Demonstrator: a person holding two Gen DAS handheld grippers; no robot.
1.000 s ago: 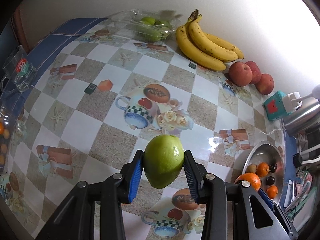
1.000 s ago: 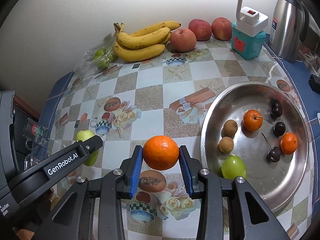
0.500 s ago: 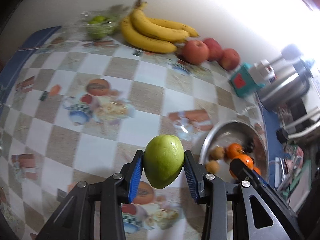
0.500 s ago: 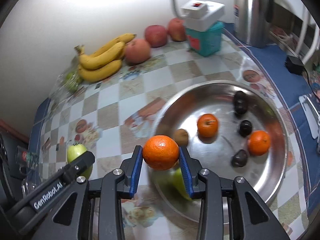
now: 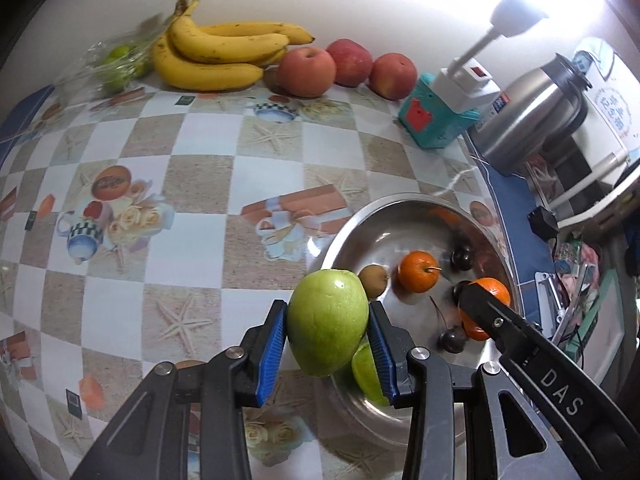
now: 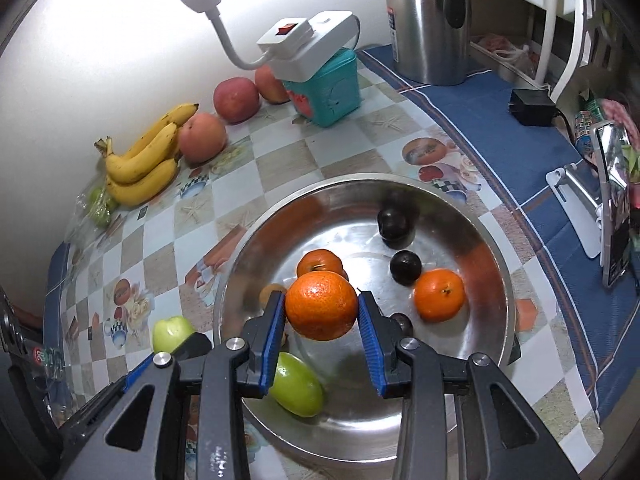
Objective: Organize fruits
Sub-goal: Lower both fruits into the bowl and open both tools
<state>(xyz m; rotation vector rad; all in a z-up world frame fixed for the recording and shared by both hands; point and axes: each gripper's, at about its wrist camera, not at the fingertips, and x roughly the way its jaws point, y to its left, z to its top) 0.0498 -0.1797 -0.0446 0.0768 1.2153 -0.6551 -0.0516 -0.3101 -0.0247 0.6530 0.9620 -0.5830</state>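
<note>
My left gripper (image 5: 328, 340) is shut on a green guava (image 5: 328, 322), held above the near-left rim of a steel bowl (image 5: 400, 208). My right gripper (image 6: 322, 322) is shut on an orange (image 6: 321, 305), hanging over the middle of the bowl (image 6: 496, 264). Inside the bowl lie another green fruit (image 6: 296, 384), two small oranges (image 6: 439, 295), dark plums (image 6: 394, 222) and a brown kiwi-like fruit (image 5: 373, 280). In the left wrist view the right gripper's finger (image 5: 496, 322) and its orange (image 5: 486, 312) show over the bowl's right side.
Bananas (image 5: 216, 56), three red apples (image 5: 308, 72) and a bag of green limes (image 5: 116, 66) line the wall at the back. A teal box with a white power strip (image 6: 324, 80), a steel kettle (image 6: 428, 20) and a phone on a stand (image 6: 612, 208) stand to the right.
Both grippers have swung to the right with their fruit still gripped. The orange now hangs over the bowl's middle and the guava has reached the bowl's near-left rim.
</note>
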